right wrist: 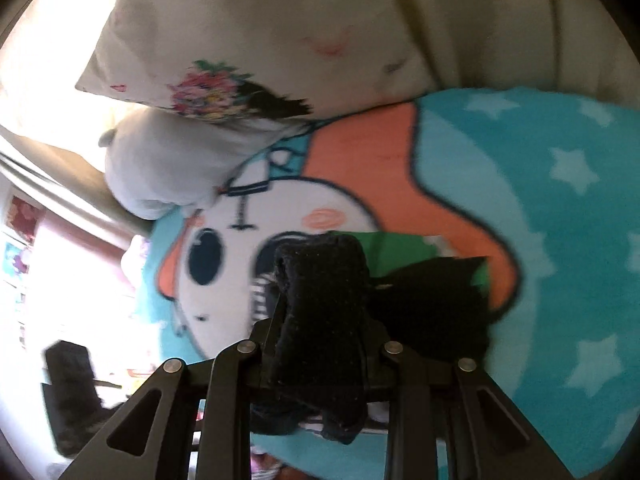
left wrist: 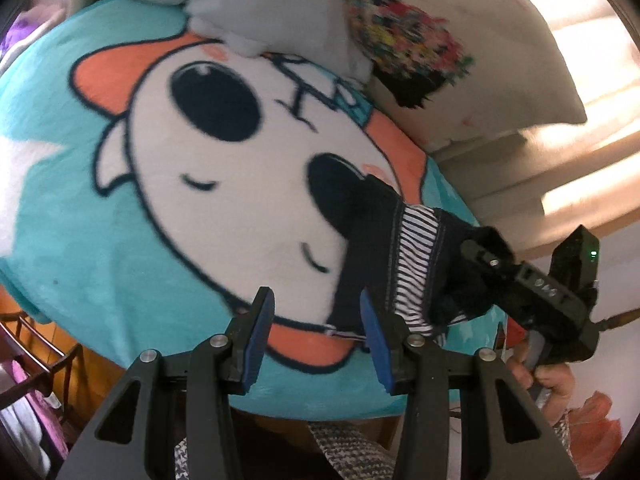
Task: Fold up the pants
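The dark navy pants with a striped inner lining lie bunched on the cartoon blanket. My left gripper is open and empty, its blue pads just short of the pants' near edge. My right gripper comes in from the right and is shut on a black fold of the pants. In the right wrist view that black fabric is draped over the closed fingers and hides them; more of the pants hangs to the right.
Teal blanket with white stars covers the bed. A grey pillow and a floral pillow lie at the far end. A wooden rack stands at lower left. A green patch shows behind the pants.
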